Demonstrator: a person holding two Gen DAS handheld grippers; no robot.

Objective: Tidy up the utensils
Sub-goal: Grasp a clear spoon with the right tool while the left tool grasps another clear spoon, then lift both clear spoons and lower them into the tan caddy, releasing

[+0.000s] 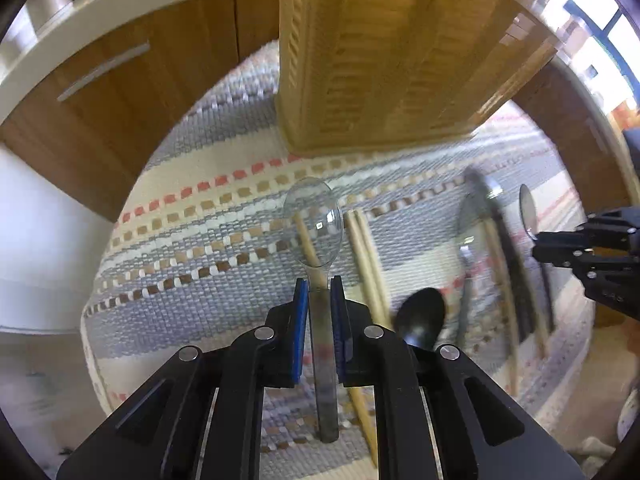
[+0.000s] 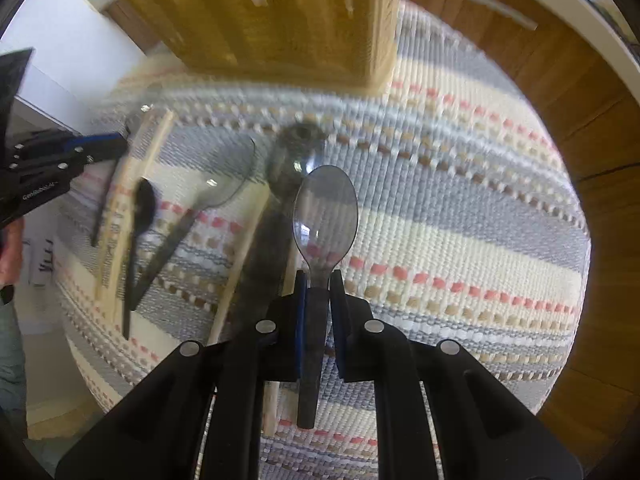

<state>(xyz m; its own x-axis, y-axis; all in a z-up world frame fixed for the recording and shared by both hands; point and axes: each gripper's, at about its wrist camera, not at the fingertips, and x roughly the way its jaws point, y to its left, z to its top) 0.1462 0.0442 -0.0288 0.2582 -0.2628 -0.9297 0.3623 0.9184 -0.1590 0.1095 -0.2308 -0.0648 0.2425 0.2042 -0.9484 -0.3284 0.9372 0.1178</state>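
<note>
My left gripper point(image 1: 319, 284) is shut on the handle of a clear plastic spoon point(image 1: 314, 224), bowl pointing forward above the striped mat. My right gripper point(image 2: 319, 276) is shut on a smoky grey plastic spoon point(image 2: 326, 220), also held above the mat. A wicker utensil basket point(image 1: 380, 48) stands at the far edge of the mat; it also shows in the right wrist view point(image 2: 280, 12). On the mat lie wooden chopsticks point(image 1: 366, 256), a black spoon point(image 1: 420, 320) and other blurred spoons point(image 2: 216, 184). The right gripper shows at the right edge of the left wrist view point(image 1: 560, 246).
A round woven striped mat point(image 2: 460, 200) covers a wooden table point(image 2: 600, 160). Wooden cabinets with a metal handle point(image 1: 102, 72) stand behind. The left gripper shows at the left of the right wrist view point(image 2: 124, 142).
</note>
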